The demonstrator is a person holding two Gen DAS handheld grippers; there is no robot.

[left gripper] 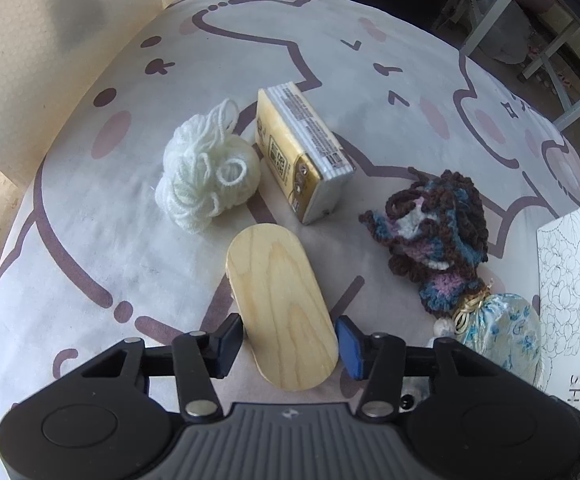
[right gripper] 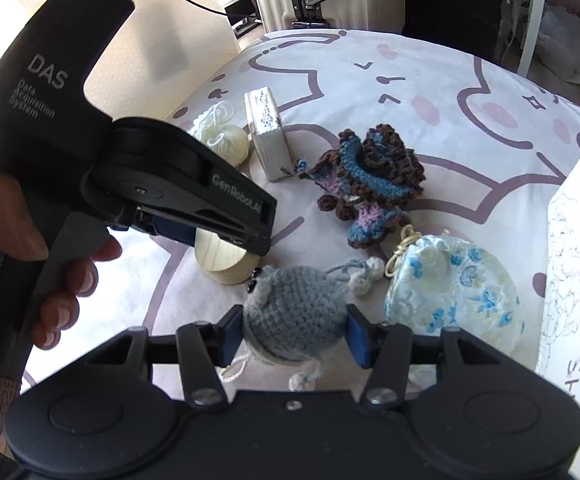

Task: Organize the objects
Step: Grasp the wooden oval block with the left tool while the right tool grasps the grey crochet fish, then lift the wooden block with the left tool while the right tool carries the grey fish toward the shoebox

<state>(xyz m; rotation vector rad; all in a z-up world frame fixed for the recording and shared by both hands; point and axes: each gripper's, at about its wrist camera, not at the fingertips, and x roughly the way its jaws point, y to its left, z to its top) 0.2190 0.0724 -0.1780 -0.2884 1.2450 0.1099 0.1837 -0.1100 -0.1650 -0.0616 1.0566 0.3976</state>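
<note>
Left wrist view
Wooden piece: the pale oblong wooden block (left gripper: 282,312) lies at 6 o'clock on the cartoon-print cloth (left gripper: 90,208); stiff, smooth, probably light.
Left gripper (left gripper: 290,344): jaws straddle the block's near end, the left pad about touching, a sliver of gap at the right; not yet clamped.
Hold: across the narrow width, squarely, since the smooth wood could slip.
Neighbours: white yarn bundle (left gripper: 206,172) at 11 o'clock, yellow tissue pack (left gripper: 302,148) at 12.

Right wrist view
Soft toy: the grey crocheted mouse (right gripper: 294,312) sits at 6 o'clock; light, squashy.
Right gripper (right gripper: 290,336): jaws pressed on the mouse's flanks.
Hold: the round body, not the loose strings.
Beside it: blue floral satin pouch (right gripper: 454,300) at 4 o'clock.
</note>
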